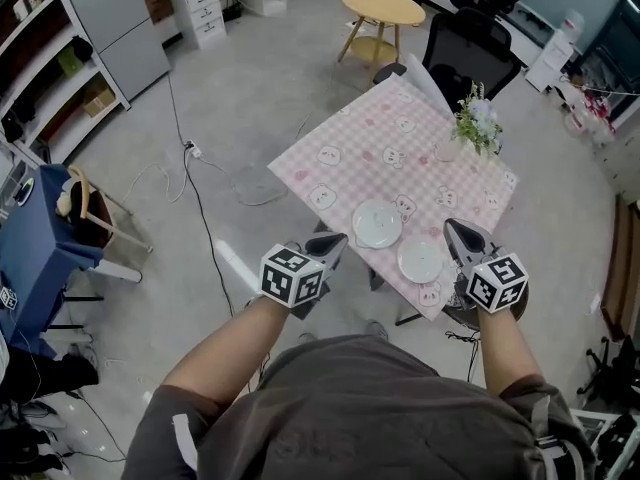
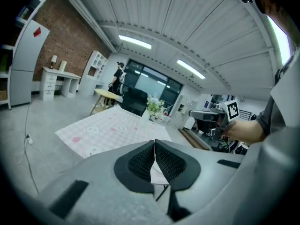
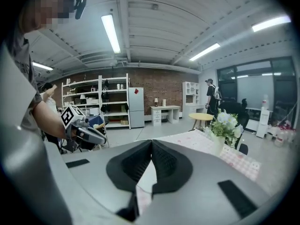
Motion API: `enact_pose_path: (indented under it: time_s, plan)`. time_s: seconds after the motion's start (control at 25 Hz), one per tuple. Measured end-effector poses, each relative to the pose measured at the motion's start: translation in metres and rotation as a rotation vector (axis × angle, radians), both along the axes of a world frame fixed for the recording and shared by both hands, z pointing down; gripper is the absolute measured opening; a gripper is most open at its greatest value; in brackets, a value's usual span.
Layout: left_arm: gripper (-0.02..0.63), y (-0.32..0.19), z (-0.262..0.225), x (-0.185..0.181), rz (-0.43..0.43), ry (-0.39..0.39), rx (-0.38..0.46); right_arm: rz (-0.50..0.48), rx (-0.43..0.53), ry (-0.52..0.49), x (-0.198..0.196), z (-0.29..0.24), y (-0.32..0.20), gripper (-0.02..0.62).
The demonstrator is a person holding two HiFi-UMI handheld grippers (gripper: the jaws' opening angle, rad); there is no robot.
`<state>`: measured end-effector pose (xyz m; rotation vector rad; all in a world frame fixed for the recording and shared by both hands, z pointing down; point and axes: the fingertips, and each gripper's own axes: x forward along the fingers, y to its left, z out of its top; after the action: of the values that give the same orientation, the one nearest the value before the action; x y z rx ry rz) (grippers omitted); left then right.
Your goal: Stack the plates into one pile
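The desk [image 1: 400, 158] stands at my 12 o'clock, turned corner-on under a pink checked cloth. A black office chair [image 1: 470, 48] sits past its far corner, at about 1 o'clock.

I hold the left tongs [image 1: 335, 240] just beside the desk's near-left edge, at 9 o'clock from the plates. Their own camera shows them pressed together with nothing between them [image 2: 154, 146]. The right tongs [image 1: 455, 226] hang over the cloth near the right edge. They are likewise pressed together and empty [image 3: 151, 146].

A vase of flowers [image 1: 478, 123] stands at the desk's 2 o'clock side.

The two white plates lie apart on the cloth, not yet piled. The far plate [image 1: 377, 224] is at 11 o'clock from the near plate [image 1: 420, 261], which sits close to the desk's nearest corner. The far one looks slightly larger, though from this height I can't be sure.
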<state>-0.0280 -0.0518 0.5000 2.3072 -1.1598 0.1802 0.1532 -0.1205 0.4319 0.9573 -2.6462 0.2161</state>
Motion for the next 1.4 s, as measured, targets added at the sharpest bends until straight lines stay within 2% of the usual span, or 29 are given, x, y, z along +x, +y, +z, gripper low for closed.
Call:
enact_pose_path:
  time_s: [0.2, 0.4, 0.44, 0.56, 0.68, 0.96, 1.12, 1.28, 1.4]
  plan:
    - [0.008, -0.003, 0.041, 0.064, 0.043, 0.040, -0.113, 0.009, -0.014, -0.001, 0.047, 0.006, 0.000, -0.006]
    - [0.009, -0.021, 0.093, 0.118, 0.005, 0.083, -0.260, -0.009, -0.033, -0.015, 0.095, 0.017, -0.016, -0.006]
    - [0.018, -0.025, 0.106, 0.127, -0.005, 0.082, -0.293, -0.016, -0.038, -0.018, 0.104, 0.020, -0.019, -0.006]
    - [0.113, -0.035, 0.140, 0.152, -0.029, 0.077, -0.398, -0.038, -0.060, -0.033, 0.129, 0.029, -0.032, -0.006]
    - [0.139, -0.044, 0.168, 0.169, -0.058, 0.048, -0.464, -0.055, -0.076, -0.038, 0.152, 0.039, -0.044, -0.006]
    - [0.175, -0.058, 0.211, 0.188, -0.067, -0.053, -0.554, -0.059, -0.093, -0.048, 0.180, 0.052, -0.062, -0.006]
    - [0.189, -0.065, 0.227, 0.197, -0.055, -0.052, -0.600, -0.044, -0.101, -0.049, 0.191, 0.058, -0.067, -0.006]
    - [0.193, -0.069, 0.227, 0.204, -0.061, -0.025, -0.599, -0.023, -0.110, -0.049, 0.203, 0.059, -0.065, -0.006]
    - [0.180, -0.070, 0.228, 0.205, -0.064, -0.063, -0.606, -0.008, -0.112, -0.047, 0.209, 0.058, -0.064, -0.006]
